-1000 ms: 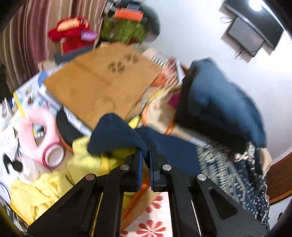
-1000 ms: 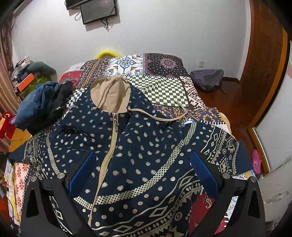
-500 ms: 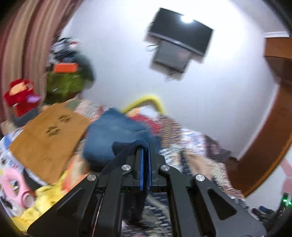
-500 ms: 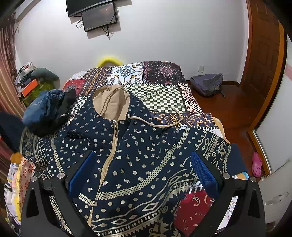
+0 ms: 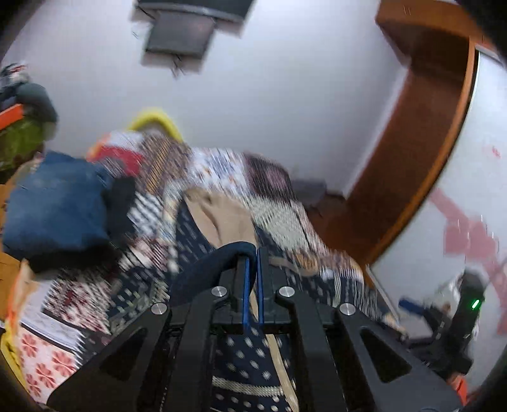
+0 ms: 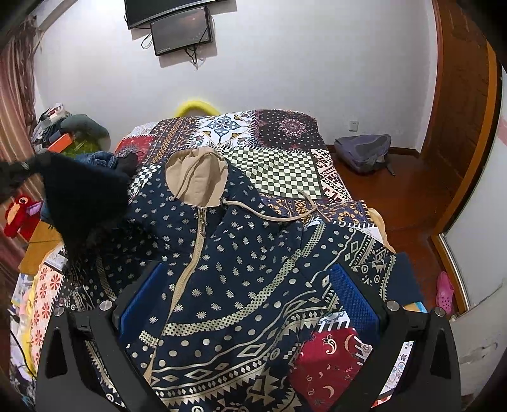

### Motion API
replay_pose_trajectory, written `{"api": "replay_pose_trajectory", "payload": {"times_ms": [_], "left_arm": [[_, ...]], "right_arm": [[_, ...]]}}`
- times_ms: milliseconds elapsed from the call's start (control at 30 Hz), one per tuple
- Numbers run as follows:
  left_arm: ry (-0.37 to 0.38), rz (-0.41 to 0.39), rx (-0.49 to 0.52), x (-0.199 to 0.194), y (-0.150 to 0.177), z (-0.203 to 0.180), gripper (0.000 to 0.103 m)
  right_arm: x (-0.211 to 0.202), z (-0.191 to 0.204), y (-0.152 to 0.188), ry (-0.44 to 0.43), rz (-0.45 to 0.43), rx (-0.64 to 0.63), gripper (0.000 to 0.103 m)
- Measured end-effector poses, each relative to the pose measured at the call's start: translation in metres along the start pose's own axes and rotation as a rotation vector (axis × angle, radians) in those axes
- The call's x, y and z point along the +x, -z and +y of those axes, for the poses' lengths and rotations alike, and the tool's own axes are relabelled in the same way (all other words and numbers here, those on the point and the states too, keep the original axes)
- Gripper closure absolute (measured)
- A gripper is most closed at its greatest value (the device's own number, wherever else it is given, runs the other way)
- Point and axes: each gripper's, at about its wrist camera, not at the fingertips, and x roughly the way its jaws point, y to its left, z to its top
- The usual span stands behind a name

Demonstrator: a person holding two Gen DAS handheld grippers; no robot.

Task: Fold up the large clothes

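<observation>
A navy hooded jacket (image 6: 240, 272) with gold dots, a beige hood (image 6: 196, 177) and a beige zipper lies face up on the patchwork bed. My left gripper (image 5: 252, 269) is shut on the navy cuff of the jacket's left sleeve (image 5: 218, 260) and holds it raised over the jacket body; the lifted sleeve shows as a dark shape in the right wrist view (image 6: 82, 196). My right gripper (image 6: 247, 294) is open and empty, hovering above the jacket's lower front. The right sleeve (image 6: 364, 256) lies spread out to the right.
A pile of blue jeans (image 5: 54, 202) sits on the bed's left side. The patchwork bedspread (image 6: 279, 158) covers the bed. A grey backpack (image 6: 364, 152) lies on the wooden floor at right. Cluttered shelves and a red toy (image 6: 19, 215) stand left. Screens (image 6: 180, 28) hang on the wall.
My left gripper has swung the sleeve cuff up from the bed's left edge and in over the jacket. My right gripper has drawn back slightly and stays open.
</observation>
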Motion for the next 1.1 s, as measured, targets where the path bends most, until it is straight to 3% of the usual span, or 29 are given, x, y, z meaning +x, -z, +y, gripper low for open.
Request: {"api": "replay_pose_trajectory", "payload": {"times_ms": [167,400,567,667,767,900,1033,1100], "left_arm": [[0.013,0.202,0.072,0.054,0.05,-0.026,0.1],[0.076,0.456,0.078,0.091,0.115,-0.033,0.1],[0.056,0.537,0.119,0.093,0.136,-0.031,0.1],[0.071,0.556,0.099,0.077,0.14,-0.019,0.097],[0.065,0.525,0.068,0.054,0.134,0.0,0.096],[-0.032,0.422,0.072,0.009,0.119,0.034,0.091],[-0.141,0.333,0.079,-0.027,0.11,0.066,0.065],[-0.194,0.301,0.062,-0.041,0.11,0.085,0.061]], "right_arm": [[0.002,-0.007,0.005,-0.006,0.02,0.018,0.0],[0.005,-0.008,0.012,0.008,0.044,-0.001,0.0],[0.005,0.001,0.013,0.009,0.047,-0.041,0.0],[0.006,0.01,0.011,0.0,0.047,-0.069,0.0],[0.005,0.024,0.007,-0.011,0.039,-0.111,0.0],[0.009,0.05,0.002,-0.038,0.033,-0.193,0.0],[0.025,0.084,0.003,-0.082,0.067,-0.292,0.0],[0.037,0.103,0.007,-0.106,0.101,-0.345,0.0]]}}
